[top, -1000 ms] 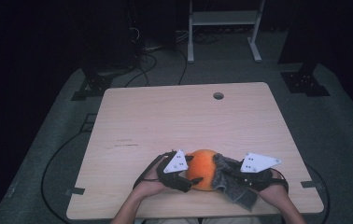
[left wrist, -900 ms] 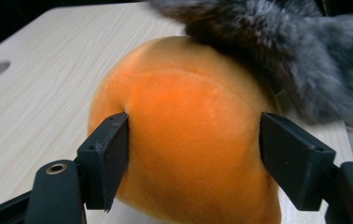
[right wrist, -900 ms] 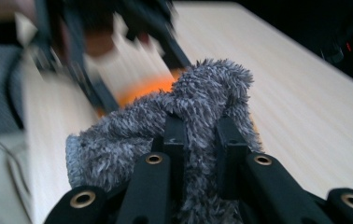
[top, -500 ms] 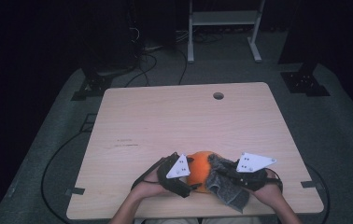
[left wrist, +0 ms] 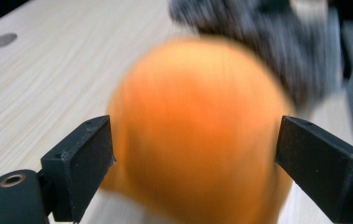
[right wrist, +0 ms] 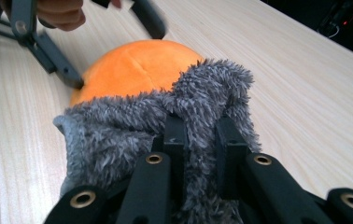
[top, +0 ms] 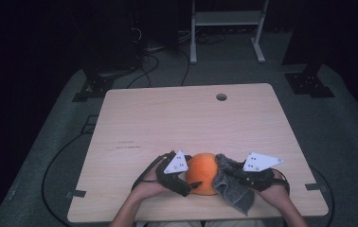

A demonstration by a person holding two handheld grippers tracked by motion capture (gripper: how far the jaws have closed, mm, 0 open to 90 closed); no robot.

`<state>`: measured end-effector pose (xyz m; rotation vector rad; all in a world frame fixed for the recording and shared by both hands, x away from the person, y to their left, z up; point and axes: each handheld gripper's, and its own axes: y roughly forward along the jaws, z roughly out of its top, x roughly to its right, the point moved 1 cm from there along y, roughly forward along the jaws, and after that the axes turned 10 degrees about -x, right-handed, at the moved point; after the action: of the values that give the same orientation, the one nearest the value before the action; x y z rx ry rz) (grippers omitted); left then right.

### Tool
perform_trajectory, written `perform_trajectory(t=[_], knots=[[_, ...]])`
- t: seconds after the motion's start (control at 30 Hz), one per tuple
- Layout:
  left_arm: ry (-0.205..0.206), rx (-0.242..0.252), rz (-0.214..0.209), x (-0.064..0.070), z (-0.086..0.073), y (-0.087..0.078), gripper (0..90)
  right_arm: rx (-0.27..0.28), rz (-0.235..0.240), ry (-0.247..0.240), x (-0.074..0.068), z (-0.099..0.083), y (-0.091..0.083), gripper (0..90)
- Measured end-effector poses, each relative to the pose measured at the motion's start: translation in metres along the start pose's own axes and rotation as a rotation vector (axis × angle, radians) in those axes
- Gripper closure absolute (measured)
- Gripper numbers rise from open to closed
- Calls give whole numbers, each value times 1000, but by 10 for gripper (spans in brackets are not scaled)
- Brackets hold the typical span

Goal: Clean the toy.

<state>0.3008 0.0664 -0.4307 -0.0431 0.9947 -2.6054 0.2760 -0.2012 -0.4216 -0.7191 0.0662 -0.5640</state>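
An orange ball (top: pixel 203 172) rests on the wooden table (top: pixel 177 118) near its front edge. My left gripper (top: pixel 191 180) has its jaws against both sides of the ball (left wrist: pixel 193 140), gripping it from the left. My right gripper (top: pixel 225 176) is shut on a grey fluffy cloth (top: pixel 235 190). The cloth (right wrist: pixel 109 126) lies pressed against the right side of the ball (right wrist: pixel 137 65) and hangs over the right gripper (right wrist: pixel 200 135). In the left gripper view the cloth (left wrist: pixel 258 42) shows blurred behind the ball, between the jaws of the left gripper (left wrist: pixel 193 154).
A round cable hole (top: pixel 221 97) sits near the table's far edge. Around the table is grey floor with black cables (top: pixel 54 165). A white frame (top: pixel 224 28) stands beyond it. The person's hands are at the front edge.
Both grippers and the ball dipped slightly toward the front edge and came back. The cloth has shifted a little on the ball's right side.
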Motion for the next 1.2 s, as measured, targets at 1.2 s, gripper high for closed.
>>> perform_trajectory(t=[1.2], knots=[[35, -36, 0, 1, -14, 6, 230, -6, 58, 119, 17, -16, -3, 770]])
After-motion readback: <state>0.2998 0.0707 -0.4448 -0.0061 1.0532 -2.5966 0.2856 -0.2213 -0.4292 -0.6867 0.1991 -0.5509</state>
